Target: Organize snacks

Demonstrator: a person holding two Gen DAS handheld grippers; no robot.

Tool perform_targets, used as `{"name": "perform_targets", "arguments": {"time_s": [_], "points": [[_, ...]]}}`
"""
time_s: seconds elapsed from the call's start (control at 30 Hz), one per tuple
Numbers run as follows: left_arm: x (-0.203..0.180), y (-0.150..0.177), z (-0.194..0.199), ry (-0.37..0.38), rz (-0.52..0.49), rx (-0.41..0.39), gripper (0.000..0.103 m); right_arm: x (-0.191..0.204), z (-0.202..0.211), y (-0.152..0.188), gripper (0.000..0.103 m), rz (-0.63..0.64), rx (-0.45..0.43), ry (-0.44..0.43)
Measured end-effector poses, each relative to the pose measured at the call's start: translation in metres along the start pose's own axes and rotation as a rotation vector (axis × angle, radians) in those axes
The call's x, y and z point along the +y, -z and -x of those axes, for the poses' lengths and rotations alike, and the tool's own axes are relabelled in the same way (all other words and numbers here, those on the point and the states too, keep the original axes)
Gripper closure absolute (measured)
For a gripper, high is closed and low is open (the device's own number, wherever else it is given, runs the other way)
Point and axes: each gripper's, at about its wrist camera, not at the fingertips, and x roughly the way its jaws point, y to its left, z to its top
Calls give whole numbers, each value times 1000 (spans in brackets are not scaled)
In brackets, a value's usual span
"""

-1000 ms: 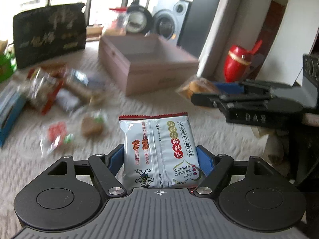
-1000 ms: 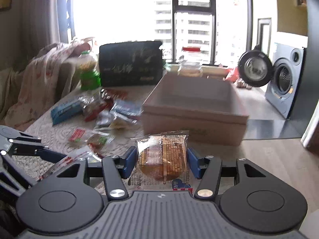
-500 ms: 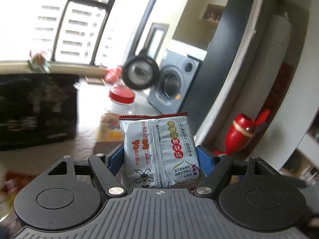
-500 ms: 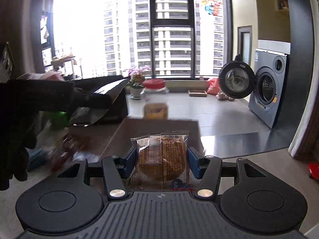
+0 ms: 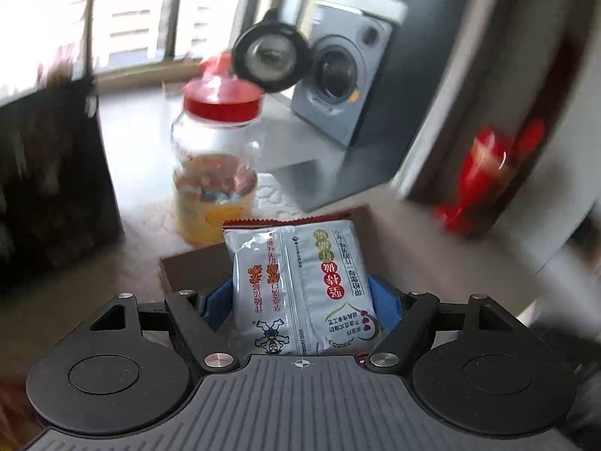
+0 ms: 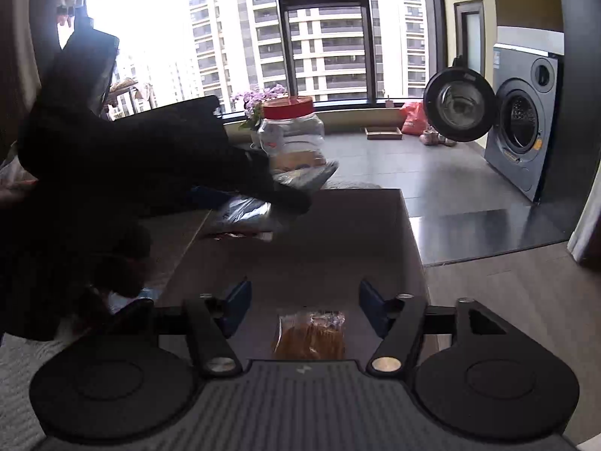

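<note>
My left gripper point(image 5: 300, 297) is shut on a silver snack packet point(image 5: 300, 285) with red and orange print, held over the near rim of the brown box point(image 5: 195, 268). My right gripper point(image 6: 304, 306) is open above the inside of the same box point(image 6: 338, 233). A clear-wrapped golden biscuit pack point(image 6: 310, 334) lies below and between its fingers, apart from them. The left gripper point(image 6: 285, 191) also shows dark in the right wrist view, reaching over the box's far left part with its silver packet point(image 6: 244, 208).
A clear jar with a red lid point(image 5: 216, 165) stands behind the box; it also shows in the right wrist view point(image 6: 291, 131). A dark gift bag point(image 5: 52, 173) stands left. A washing machine point(image 6: 526, 139) with its door open is at right. A red object point(image 5: 484, 180) stands by the wall.
My right gripper has opened and the biscuit pack has dropped from it into the box. My left gripper has moved over the box, keeping the silver packet.
</note>
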Motion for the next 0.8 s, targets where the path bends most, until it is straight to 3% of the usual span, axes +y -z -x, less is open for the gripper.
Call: {"name": "perform_targets", "arguments": {"time_s": [0.07,0.13,0.2,0.3,0.37,0.5,0.7,0.8], "points": [[1,4,5,1,28,-20,24,4,7,4,38,26,-18,28],[11,8,6,98,113,-13,23,5,10,7,38,40,-27,45],[15,15,13,87,166,-30,26,10,15,12,38,38,-33,49],[36,29,36,256,339,-105,27,15,27,24,38,32,-49,44],[43,40,65,277,331,-171,27,20,32,31,37,24,-50,21],[45,78,129,69,143,-180,27,40,34,47,37,10,-9,-59],[85,166,202,-92,203,-143,27,108,18,74,37,80,152,-234],[92,199,222,-101,165,-136,27,142,14,89,37,143,166,-314]]}}
